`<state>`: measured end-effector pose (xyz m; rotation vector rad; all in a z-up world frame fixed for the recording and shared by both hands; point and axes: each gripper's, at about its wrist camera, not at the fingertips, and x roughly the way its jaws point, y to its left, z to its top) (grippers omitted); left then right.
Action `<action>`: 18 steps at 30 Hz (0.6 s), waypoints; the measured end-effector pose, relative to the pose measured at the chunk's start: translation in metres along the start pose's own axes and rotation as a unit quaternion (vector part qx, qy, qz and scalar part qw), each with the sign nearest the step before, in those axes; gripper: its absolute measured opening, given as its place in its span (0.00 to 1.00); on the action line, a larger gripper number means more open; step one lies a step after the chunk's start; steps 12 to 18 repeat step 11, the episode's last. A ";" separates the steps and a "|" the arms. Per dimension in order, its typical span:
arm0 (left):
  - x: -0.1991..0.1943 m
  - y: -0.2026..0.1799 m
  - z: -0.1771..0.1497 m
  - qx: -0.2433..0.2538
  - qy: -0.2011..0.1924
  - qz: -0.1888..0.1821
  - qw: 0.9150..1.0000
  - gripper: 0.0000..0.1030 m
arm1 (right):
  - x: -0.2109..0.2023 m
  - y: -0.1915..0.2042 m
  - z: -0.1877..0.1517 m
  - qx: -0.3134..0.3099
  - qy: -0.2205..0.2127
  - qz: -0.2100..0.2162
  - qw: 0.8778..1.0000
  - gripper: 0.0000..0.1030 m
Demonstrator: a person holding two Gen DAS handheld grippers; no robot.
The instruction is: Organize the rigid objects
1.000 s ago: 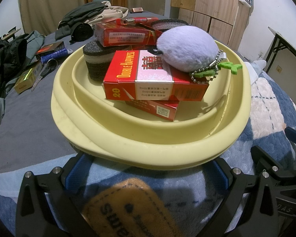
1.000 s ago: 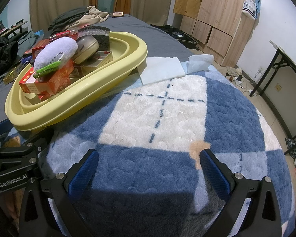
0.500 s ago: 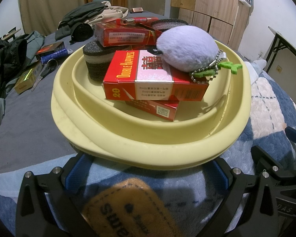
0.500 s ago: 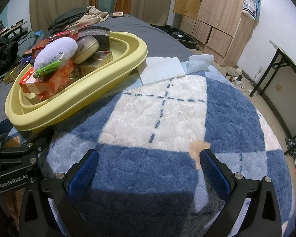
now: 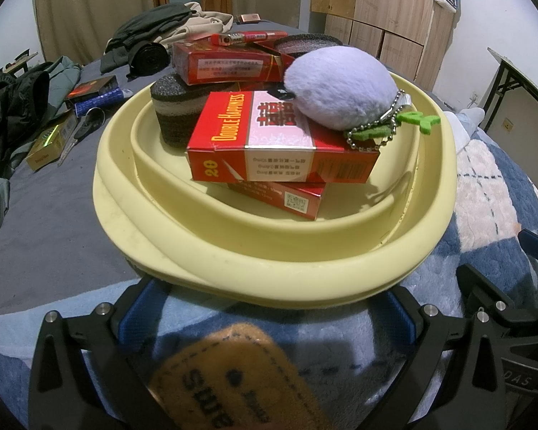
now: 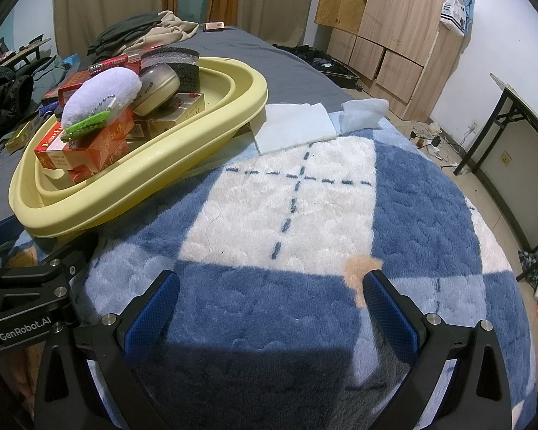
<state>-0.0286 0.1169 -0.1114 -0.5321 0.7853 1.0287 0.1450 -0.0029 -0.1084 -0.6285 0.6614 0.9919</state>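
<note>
A yellow basin [image 5: 233, 251] [image 6: 204, 143] rests on the bed, piled with red cigarette boxes [image 5: 283, 150] [image 6: 89, 147], a dark sponge [image 5: 175, 107], a lilac plush keychain [image 5: 340, 86] [image 6: 100, 96] and a beige round case [image 6: 157, 86]. My left gripper [image 5: 269, 313] stands open right in front of the basin's near rim, its blue fingers [image 5: 140, 308] partly under the rim. My right gripper [image 6: 270, 310] hangs open over the blue-and-white blanket [image 6: 305, 197], to the right of the basin, with nothing between its fingers.
Loose boxes [image 5: 46, 143], scissors [image 5: 82, 132] and dark clothes [image 5: 154, 32] lie on the grey sheet left of and behind the basin. Two white cloths [image 6: 294, 125] lie beside the basin. A wooden wardrobe [image 6: 394, 18] and a black table frame [image 6: 502, 122] stand off to the right.
</note>
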 end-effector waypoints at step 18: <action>0.000 -0.001 0.000 0.000 0.000 0.000 1.000 1.00 | 0.000 0.001 0.000 0.000 0.000 0.000 1.000 1.00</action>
